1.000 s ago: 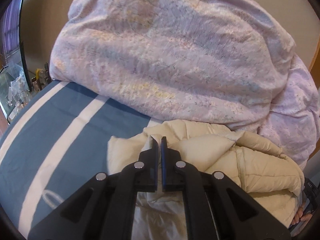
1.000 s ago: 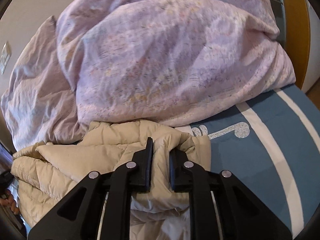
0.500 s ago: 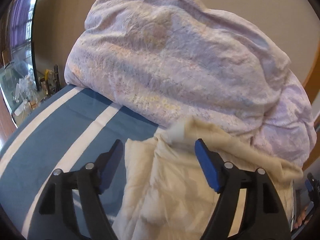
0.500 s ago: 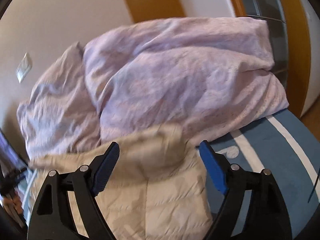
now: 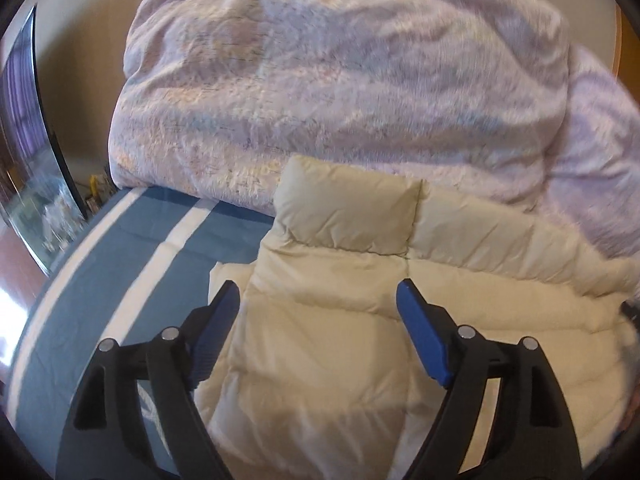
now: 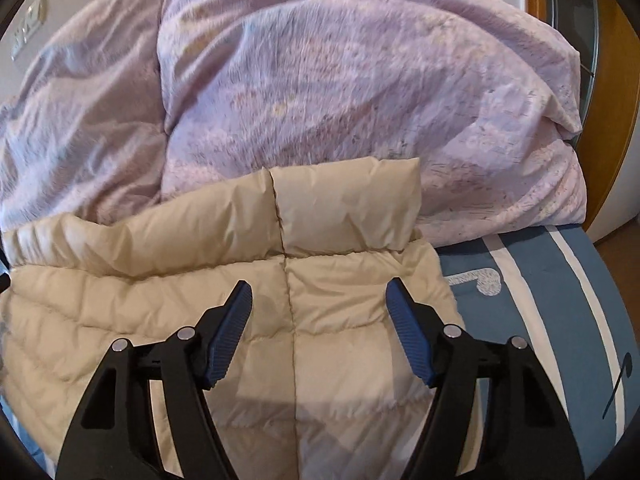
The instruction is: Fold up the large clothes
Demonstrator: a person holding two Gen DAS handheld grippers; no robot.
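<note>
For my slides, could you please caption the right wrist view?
Open right claw above a cream puffer jacket lying on a blue striped bed, lilac duvet behind.

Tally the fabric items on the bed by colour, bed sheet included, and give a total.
Cream: 1, the puffer jacket.
Lilac: 2, the duvet and the pillow beside it.
Blue with white stripes: 1, the bed sheet.
Total: 4.

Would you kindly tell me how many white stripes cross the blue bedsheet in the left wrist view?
2: a white stripe near the blue bedsheet's left edge, and a white stripe closer to the cream quilted jacket, which may hide more.
</note>
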